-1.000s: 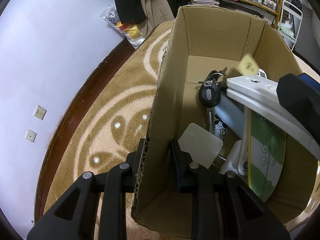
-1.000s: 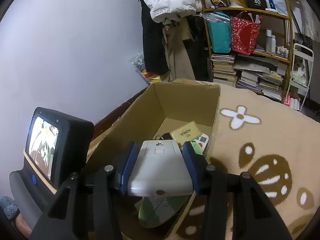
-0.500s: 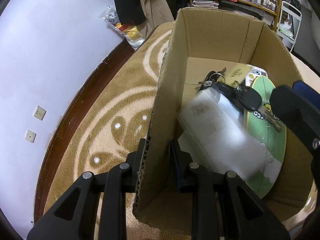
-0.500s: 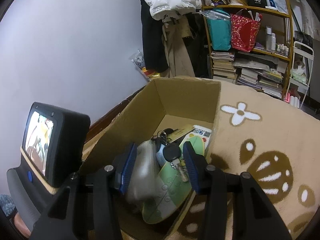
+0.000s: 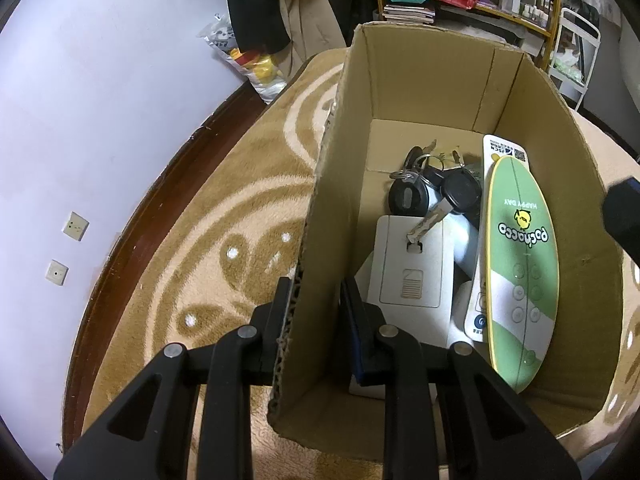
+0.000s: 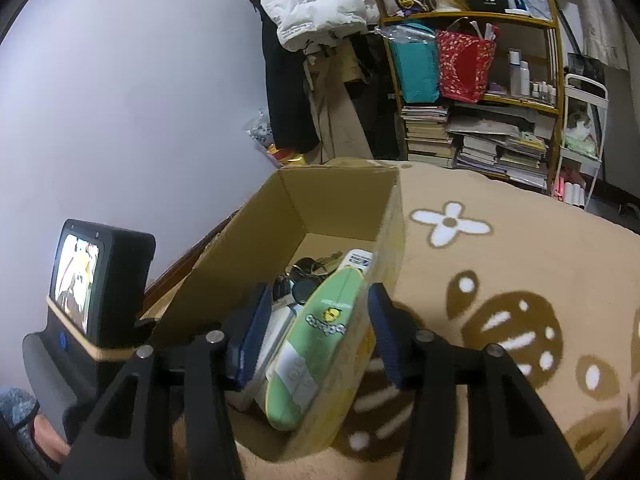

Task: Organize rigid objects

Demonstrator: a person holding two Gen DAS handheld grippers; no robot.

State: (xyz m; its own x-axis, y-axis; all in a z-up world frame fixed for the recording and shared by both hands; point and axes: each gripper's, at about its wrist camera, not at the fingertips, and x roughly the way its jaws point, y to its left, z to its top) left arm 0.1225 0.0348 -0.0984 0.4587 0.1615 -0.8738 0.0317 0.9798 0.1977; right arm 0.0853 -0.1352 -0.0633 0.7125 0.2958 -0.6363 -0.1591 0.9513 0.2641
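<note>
An open cardboard box (image 5: 420, 80) stands on the rug. Inside lie a flat white device (image 5: 412, 268), a bunch of keys (image 5: 432, 192) resting partly on it, and a green surfboard-shaped board (image 5: 520, 248) leaning on the right wall. My left gripper (image 5: 314, 316) straddles the box's left wall and is shut on it. In the right wrist view my right gripper (image 6: 318, 332) hangs open above the box (image 6: 256, 240), with nothing between its blue pads. Below it show the green board (image 6: 320, 328) and the white device (image 6: 276, 328). One of its fingers (image 5: 624, 216) appears at the right.
A tan patterned rug (image 6: 500, 280) surrounds the box. At the back stands a shelf (image 6: 480, 120) with books and bags, beside hanging coats (image 6: 312, 20). A white wall (image 5: 100, 80) and dark wooden skirting (image 5: 160, 200) run along the left. The left gripper's body (image 6: 92, 280) stands left of the box.
My right gripper held the white device a second ago; it opened, and the device dropped into the box. The keys shifted on top of it. The left gripper stayed put.
</note>
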